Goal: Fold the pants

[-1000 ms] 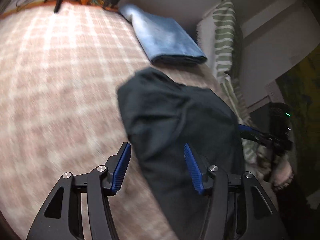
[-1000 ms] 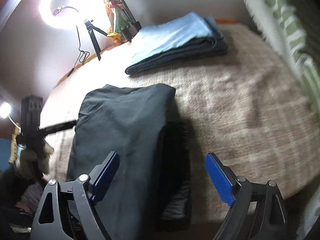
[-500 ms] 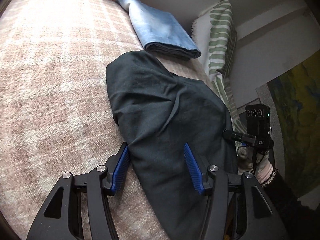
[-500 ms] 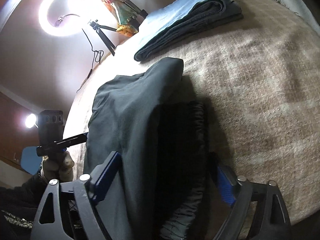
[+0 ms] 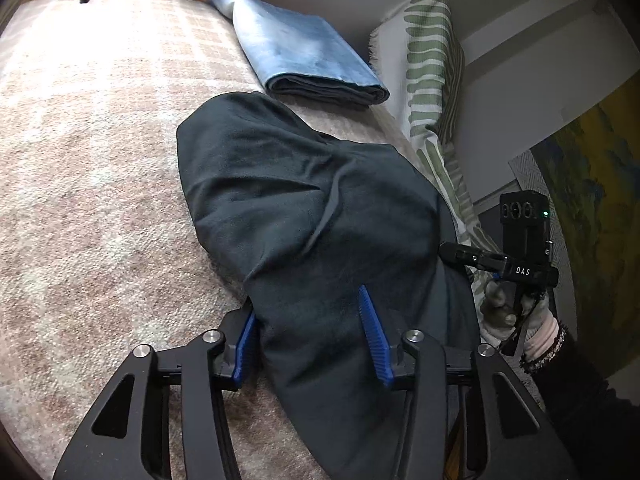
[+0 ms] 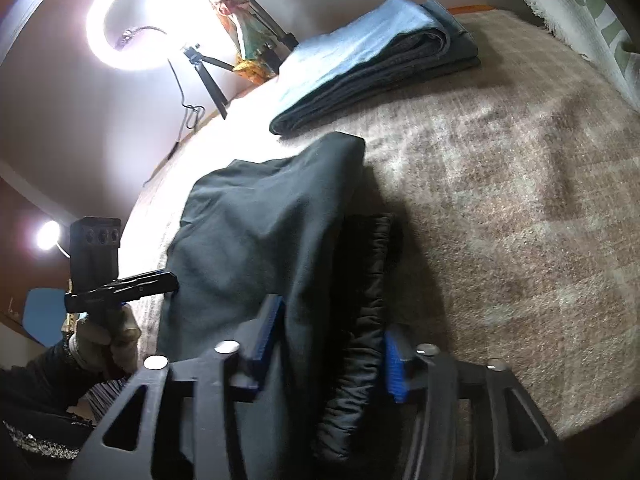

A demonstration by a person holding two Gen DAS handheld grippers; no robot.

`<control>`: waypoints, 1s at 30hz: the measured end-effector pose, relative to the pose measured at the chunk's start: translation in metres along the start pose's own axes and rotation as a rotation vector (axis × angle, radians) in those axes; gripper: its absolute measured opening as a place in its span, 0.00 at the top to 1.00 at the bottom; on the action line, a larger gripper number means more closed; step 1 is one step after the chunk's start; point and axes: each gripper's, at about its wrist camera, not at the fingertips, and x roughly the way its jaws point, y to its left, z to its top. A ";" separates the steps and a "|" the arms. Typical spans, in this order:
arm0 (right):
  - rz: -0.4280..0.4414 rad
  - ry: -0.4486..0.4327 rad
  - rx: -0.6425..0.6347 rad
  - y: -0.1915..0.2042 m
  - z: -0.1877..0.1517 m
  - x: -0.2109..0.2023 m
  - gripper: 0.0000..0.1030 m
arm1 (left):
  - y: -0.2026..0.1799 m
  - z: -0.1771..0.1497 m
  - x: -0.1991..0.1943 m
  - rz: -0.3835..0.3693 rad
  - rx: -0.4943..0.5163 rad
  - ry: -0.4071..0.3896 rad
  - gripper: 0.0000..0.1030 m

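Note:
Dark folded pants [image 5: 304, 200] lie on a pinkish checked blanket [image 5: 100, 160]. My left gripper [image 5: 308, 336] straddles the near left edge of the pants. Its jaws are closing, with bunched fabric between the pads and one ribbed pad face still bare. In the right wrist view the pants [image 6: 256, 232] show a gathered waistband [image 6: 372, 288] along their right side. My right gripper [image 6: 332, 348] is closing over that side, fabric and waistband between its pads. Each view shows the other gripper at the far side of the pants: the right one [image 5: 448, 250] and the left one [image 6: 168, 280].
Folded blue jeans [image 5: 308, 56] lie beyond the pants, near the back of the bed. A white cloth with green stripes [image 5: 428, 64] hangs along the bed's right side. A ring light [image 6: 132, 20] on a small tripod [image 6: 208, 72] stands at the bed's far edge.
Both grippers have closed in on the near edge of the pants, and their jaws have narrowed around the fabric. The waistband side now sits between the right gripper's pads.

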 end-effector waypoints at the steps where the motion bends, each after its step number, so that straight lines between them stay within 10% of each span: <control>1: -0.004 0.009 0.018 -0.004 0.000 0.003 0.26 | 0.001 0.000 0.000 0.002 0.000 0.000 0.62; 3: 0.025 0.009 0.046 -0.010 0.000 0.007 0.26 | 0.003 0.000 0.000 0.000 -0.006 -0.002 0.66; 10: 0.041 -0.021 0.022 0.007 -0.005 -0.008 0.80 | 0.002 0.000 0.001 -0.031 -0.005 -0.011 0.86; 16: -0.023 -0.022 -0.040 0.025 -0.005 -0.007 0.81 | -0.007 0.000 0.002 -0.036 0.028 -0.022 0.89; 20: -0.006 -0.002 0.042 0.009 -0.002 0.002 0.58 | 0.004 0.002 0.009 -0.039 -0.038 0.003 0.87; 30: -0.157 -0.083 -0.122 0.057 0.000 -0.022 0.84 | -0.015 0.007 -0.006 -0.081 0.030 -0.064 0.94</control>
